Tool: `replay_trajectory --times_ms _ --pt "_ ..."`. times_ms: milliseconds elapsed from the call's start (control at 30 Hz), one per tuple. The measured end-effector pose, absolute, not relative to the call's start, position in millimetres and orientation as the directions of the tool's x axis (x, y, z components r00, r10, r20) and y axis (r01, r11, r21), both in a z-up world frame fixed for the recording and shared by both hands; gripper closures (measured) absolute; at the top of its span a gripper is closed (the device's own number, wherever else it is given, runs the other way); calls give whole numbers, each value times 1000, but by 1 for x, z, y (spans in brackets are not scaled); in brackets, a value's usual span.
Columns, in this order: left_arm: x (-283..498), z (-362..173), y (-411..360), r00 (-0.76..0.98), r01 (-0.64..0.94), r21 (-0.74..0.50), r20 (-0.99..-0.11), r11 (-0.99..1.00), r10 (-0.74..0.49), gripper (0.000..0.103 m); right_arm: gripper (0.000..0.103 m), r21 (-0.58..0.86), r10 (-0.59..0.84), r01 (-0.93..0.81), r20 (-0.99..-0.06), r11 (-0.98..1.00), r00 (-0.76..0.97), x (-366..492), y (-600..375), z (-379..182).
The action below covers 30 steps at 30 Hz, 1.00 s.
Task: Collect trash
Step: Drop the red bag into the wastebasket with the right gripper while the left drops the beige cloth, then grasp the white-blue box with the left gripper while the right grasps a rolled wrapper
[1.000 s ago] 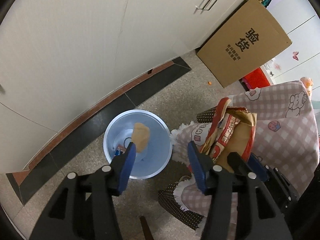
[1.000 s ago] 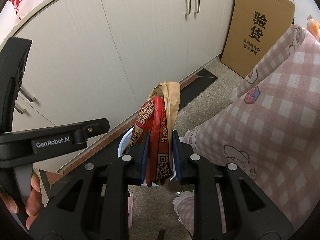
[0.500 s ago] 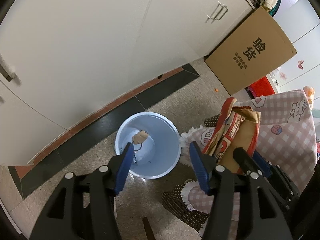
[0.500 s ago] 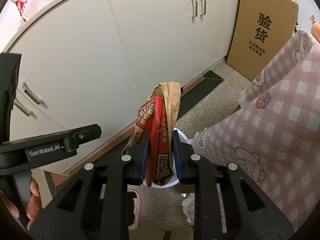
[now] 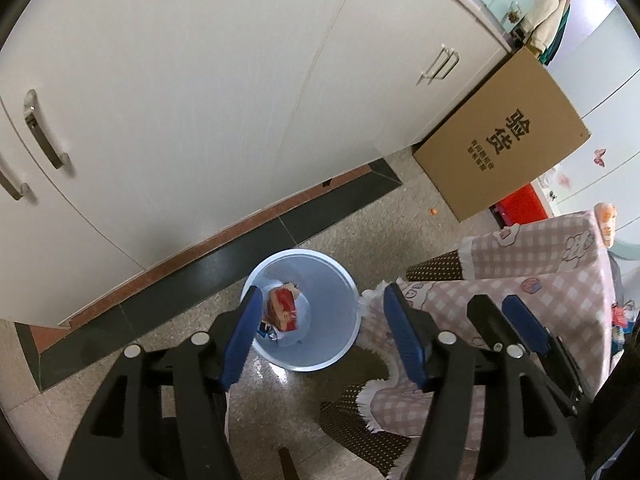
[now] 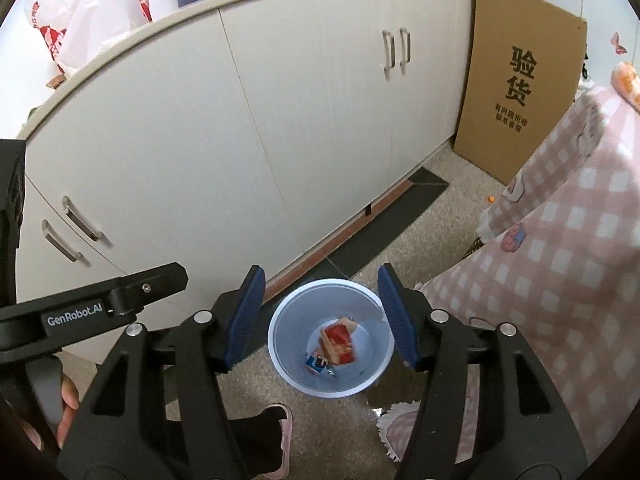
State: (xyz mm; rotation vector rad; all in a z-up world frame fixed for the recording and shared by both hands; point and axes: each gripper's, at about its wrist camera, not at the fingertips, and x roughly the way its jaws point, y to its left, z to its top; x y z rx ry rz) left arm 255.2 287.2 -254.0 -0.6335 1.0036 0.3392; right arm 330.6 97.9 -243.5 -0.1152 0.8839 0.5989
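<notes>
Both your tongs hang spread apart and empty: the right gripper [image 6: 322,316] straight above the blue bin [image 6: 280,354], the left gripper [image 5: 322,330] beside it. The red wrapper [image 6: 339,345] lies at the bin's bottom, directly below.

A long run of cream cabinet doors [image 6: 304,128] with metal bar handles stands on speckled terrazzo floor [image 5: 280,416]. Along its base runs a dark tile strip [image 5: 192,276]. A brown printed cardboard sheet [image 6: 520,92] leans at its right end.
</notes>
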Motion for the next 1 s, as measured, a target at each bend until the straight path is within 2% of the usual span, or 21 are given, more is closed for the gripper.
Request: replay_trajectory --times_ms 200,300,533,700,1000 --pt "232 -209 275 581 -520 -365 -814 772 7 41 45 164 490 -542 -689 824 535 311 86 -201" --pt "222 -183 265 624 -500 -372 -781 782 27 41 45 175 520 -544 -625 820 582 295 70 -166" --pt "205 -117 207 717 -390 -351 -696 851 41 37 42 183 506 -487 -511 854 695 268 3 -107" --pt "217 -97 141 733 -266 -350 -679 898 -48 35 40 154 396 -368 -464 917 793 254 -78 -84" --pt "254 -98 13 669 -77 -366 -708 927 -224 35 40 84 126 -98 -468 992 875 245 -231 -87"
